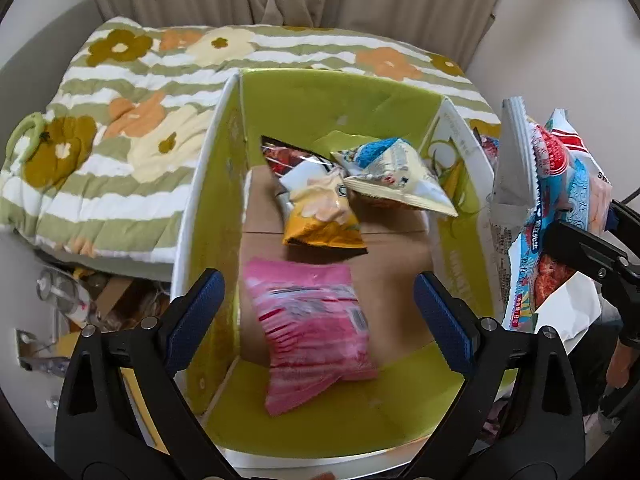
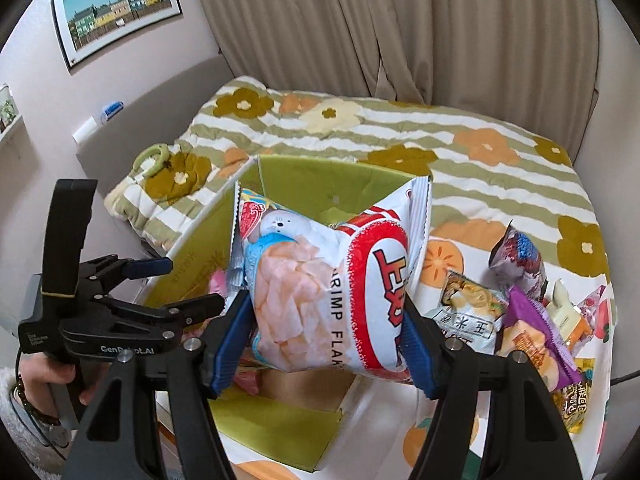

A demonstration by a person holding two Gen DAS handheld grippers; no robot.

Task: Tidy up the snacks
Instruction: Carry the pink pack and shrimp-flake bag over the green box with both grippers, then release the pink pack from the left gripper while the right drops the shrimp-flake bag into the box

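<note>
Currently our right gripper has its fingers clamped on the crinkly shrimp flakes bag, held over the near right rim of the green cardboard box. Our left gripper hovers with fingers apart above the glossy pink bag in the box. Loose snack packets lie on the quilted bed just right of the box.

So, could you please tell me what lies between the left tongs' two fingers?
In the left wrist view, the pink snack bag lies between them, down in the green box, ungripped.
</note>
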